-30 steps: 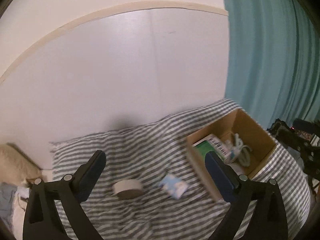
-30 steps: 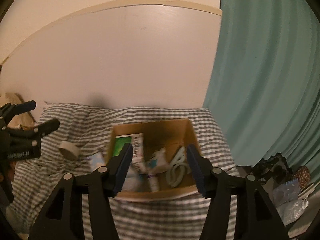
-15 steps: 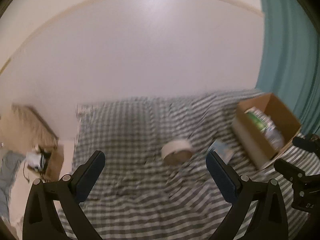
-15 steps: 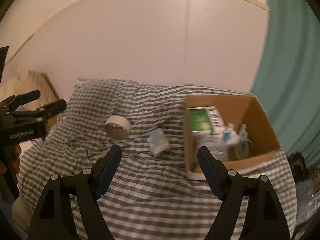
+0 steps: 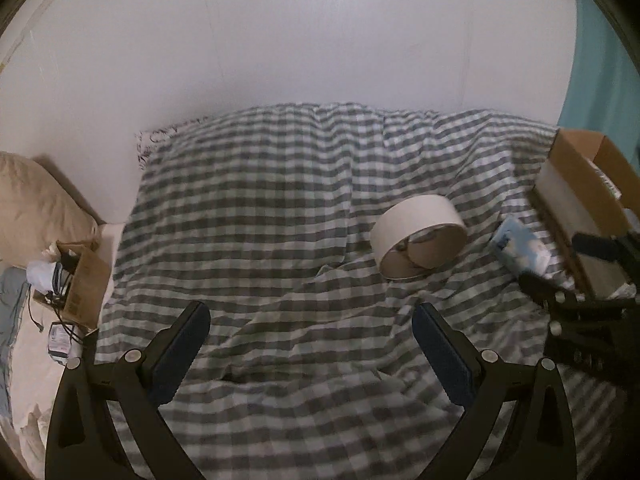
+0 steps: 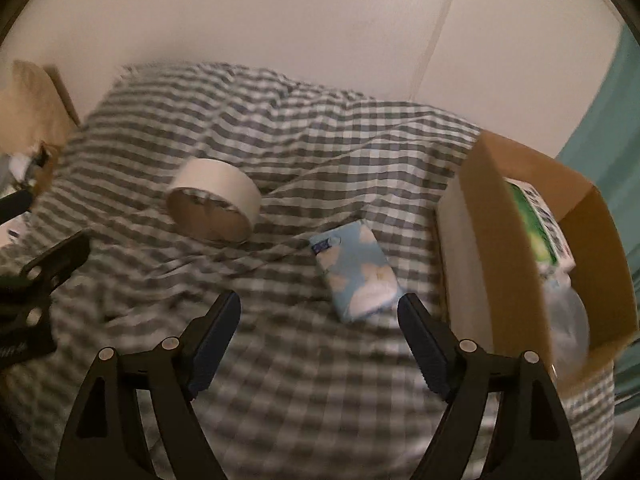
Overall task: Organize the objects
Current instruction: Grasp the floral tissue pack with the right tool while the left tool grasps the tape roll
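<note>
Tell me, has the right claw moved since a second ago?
Yes. The right claw was over the cardboard box; it has swung left, toward the blue tissue pack on the bed.

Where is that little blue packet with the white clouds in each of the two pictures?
Left wrist view: the blue packet lies far right on the checked bedspread, beside the cardboard box.
Right wrist view: the packet sits near the middle, just ahead of the right tongs.
Shared landmark: the roll of tape, to the packet's left in both.
</note>
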The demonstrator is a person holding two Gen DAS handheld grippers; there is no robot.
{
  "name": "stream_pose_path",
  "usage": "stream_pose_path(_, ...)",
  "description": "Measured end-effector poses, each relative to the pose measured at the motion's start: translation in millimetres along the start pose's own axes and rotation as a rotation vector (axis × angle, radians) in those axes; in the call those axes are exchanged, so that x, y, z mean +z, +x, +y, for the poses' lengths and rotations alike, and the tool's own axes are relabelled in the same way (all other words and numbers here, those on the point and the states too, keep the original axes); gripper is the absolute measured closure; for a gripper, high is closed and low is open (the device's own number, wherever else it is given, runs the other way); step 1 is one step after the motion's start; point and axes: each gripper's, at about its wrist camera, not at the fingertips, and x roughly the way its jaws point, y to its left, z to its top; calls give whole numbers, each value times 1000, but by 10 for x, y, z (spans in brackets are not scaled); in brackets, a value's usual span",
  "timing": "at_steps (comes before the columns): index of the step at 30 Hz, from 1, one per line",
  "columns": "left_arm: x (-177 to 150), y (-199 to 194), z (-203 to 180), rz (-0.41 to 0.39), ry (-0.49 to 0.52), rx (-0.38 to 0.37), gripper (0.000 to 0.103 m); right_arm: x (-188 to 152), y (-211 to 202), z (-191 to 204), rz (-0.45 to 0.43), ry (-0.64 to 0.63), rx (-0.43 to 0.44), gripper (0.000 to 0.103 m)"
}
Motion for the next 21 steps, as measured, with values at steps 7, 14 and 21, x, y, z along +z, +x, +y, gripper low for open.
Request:
stream_pose_path(7, 69, 281, -138, 27, -23, -62, 0, 191, 560, -166, 42, 55, -62, 22)
stream_pose_path(14, 51, 422, -336, 45, 11, -86, 0, 147, 870, -192, 106, 49, -33, 23)
stream_pose_path(21, 46, 503, -419, 67, 29, -74, 0, 105, 770, -297, 65, 95, 4, 42)
